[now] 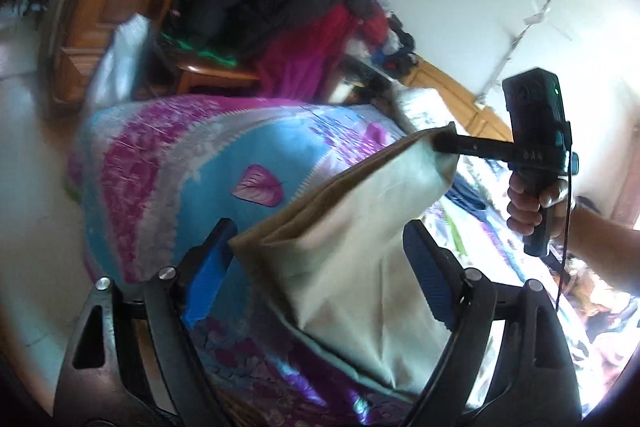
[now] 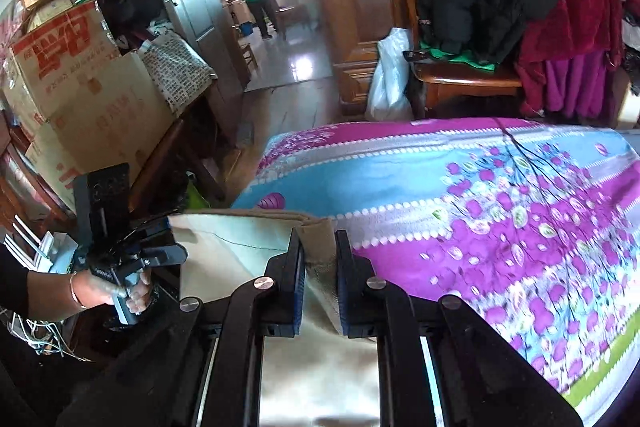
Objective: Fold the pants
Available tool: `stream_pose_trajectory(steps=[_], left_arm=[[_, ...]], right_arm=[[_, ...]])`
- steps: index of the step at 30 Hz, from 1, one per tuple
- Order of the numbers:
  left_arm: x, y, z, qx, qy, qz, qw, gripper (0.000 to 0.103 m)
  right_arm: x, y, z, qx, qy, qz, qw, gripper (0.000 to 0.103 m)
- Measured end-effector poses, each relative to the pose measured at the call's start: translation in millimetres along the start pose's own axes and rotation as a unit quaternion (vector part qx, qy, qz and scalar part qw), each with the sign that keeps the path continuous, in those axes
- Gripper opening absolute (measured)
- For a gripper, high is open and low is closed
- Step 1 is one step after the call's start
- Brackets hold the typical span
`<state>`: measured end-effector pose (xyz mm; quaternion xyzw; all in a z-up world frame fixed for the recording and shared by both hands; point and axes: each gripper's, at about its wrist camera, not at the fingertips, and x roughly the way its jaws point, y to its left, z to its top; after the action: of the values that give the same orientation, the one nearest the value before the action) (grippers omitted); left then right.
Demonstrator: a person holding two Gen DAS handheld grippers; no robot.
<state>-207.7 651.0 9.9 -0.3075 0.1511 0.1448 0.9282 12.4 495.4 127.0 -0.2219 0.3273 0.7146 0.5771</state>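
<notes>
While both grippers hold the pale beige cloth pants (image 1: 360, 227) stretched above the floral purple-and-blue bedspread (image 1: 168, 163), the fold is mid-carry. Right gripper (image 2: 318, 267) pinches the waistband edge; left gripper (image 1: 316, 267) has its blue pads (image 1: 208, 267) spread, cloth between them, grip uncertain. Next: lower the pants onto the near bedspread, edges aligned.

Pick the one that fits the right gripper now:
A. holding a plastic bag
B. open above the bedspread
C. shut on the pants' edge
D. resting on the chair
C: the right gripper has its jaws pinched on the tan edge of the pants.

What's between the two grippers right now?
The pants' tan waist edge spans from left gripper to right gripper, above the floral bedspread; left wrist view.
</notes>
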Motion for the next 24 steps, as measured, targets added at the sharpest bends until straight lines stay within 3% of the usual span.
stream_pose_trajectory(steps=[2, 3, 4, 8, 9, 12, 14, 18, 21, 24], left_arm=[[3.7, -0.5, 2.8, 0.002, 0.001, -0.029, 0.9996, 0.063], [5.5, -0.1, 3.9, -0.002, 0.003, -0.036, 0.9994, 0.041], [8.1, 1.4, 5.3, -0.011, 0.009, -0.042, 0.9990, 0.027], [9.0, 0.9, 9.0, -0.023, 0.016, -0.066, 0.9974, 0.015], [6.8, -4.1, 11.8, -0.012, 0.018, -0.069, 0.9974, 0.006], [-2.5, -33.9, 19.6, 0.037, 0.027, -0.072, 0.9963, 0.004], [-12.5, -67.9, 22.5, 0.083, 0.038, -0.095, 0.9913, 0.004], [-26.8, -156.0, 7.9, 0.172, 0.089, -0.169, 0.9663, 0.004], [-27.9, -228.9, -19.6, 0.222, 0.141, -0.228, 0.9376, 0.004], [-24.1, -299.7, -62.8, 0.274, 0.184, -0.280, 0.9015, 0.005]], right_arm=[[-6.6, -1.1, -2.0, 0.010, 0.001, -0.008, 1.000, 0.016], [-9.8, -3.3, -2.8, 0.016, 0.000, -0.006, 1.000, 0.016], [-11.0, -4.4, -3.5, 0.019, 0.001, -0.007, 1.000, 0.016], [-19.1, -3.6, -6.8, 0.027, 0.001, -0.019, 0.999, 0.016], [-20.8, -3.4, -8.1, 0.031, 0.000, -0.023, 0.999, 0.016], [-42.5, 1.9, -16.3, 0.041, -0.014, -0.044, 0.998, 0.016], [-70.7, 6.5, -28.4, 0.054, -0.031, -0.062, 0.996, 0.016], [-148.9, 17.5, -76.0, 0.087, -0.054, -0.104, 0.989, 0.016], [-209.9, 25.3, -134.1, 0.122, -0.044, -0.147, 0.981, 0.016], [-267.0, 28.7, -208.8, 0.177, -0.035, -0.191, 0.965, 0.016]])
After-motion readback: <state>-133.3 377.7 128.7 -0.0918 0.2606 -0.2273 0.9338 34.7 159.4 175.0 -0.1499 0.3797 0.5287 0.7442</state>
